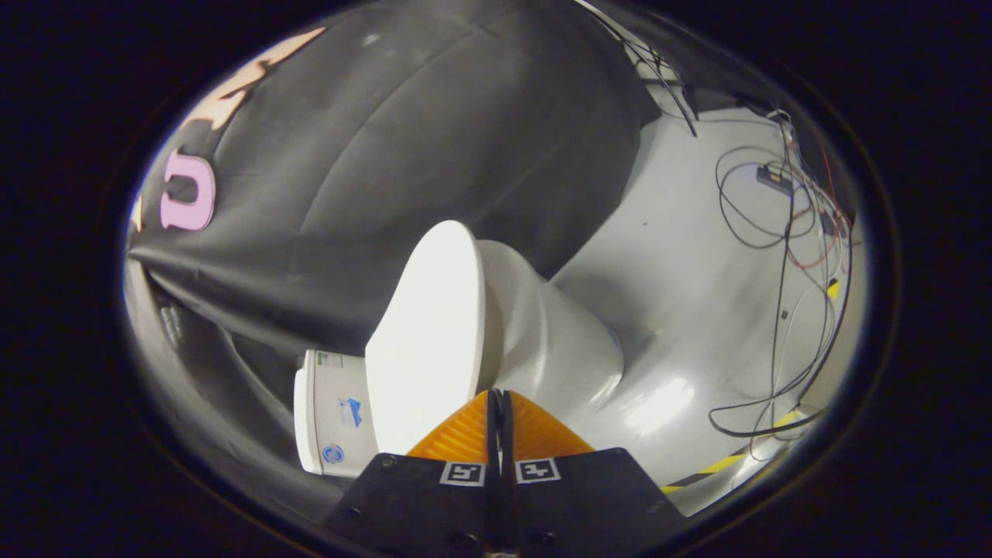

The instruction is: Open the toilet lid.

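The view is rolled sideways, so the grey floor [682, 256] stands at the right. A white toilet sits against the black cloth wall. Its lid [426, 333] is a smooth white oval lying flat down on the bowl [550, 333]. The tank [333, 411], which carries small stickers, is beside the lid's near end. My gripper [498, 397] is shut, its two fingers pressed together with nothing between them. The tips sit over the seam where lid meets bowl, at the end near the tank. Whether they touch the toilet I cannot tell.
Loose black and red cables [783, 232] and a small black box [773, 178] lie across the floor beyond the bowl. A yellow-and-black tape stripe [725, 463] runs along the floor's edge. The black cloth wall [403, 139] hangs behind the toilet.
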### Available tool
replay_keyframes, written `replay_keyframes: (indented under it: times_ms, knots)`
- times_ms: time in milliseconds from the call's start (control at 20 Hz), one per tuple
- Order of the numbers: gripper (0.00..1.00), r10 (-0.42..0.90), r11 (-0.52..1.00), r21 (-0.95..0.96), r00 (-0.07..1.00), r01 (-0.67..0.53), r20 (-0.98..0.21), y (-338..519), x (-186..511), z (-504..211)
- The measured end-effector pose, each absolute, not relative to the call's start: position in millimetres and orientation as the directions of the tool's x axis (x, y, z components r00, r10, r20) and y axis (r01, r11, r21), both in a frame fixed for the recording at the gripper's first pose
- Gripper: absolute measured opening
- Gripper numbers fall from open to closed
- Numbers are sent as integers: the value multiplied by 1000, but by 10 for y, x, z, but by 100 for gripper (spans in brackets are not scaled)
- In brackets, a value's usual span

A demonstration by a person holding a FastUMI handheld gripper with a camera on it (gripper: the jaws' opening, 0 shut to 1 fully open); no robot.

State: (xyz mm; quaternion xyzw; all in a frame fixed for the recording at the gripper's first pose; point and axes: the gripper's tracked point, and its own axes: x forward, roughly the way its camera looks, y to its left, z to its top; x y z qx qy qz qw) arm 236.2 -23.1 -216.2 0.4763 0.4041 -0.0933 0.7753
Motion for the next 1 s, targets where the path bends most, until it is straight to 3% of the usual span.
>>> replay_keyframes:
  times_ms: [450, 1000]
  knots:
    - [0, 26, 793, 443, 704, 418, -710, 312, 2557, -909]
    - [0, -177, 928, 138, 734, 347, -656, 1163, 2723, 90]
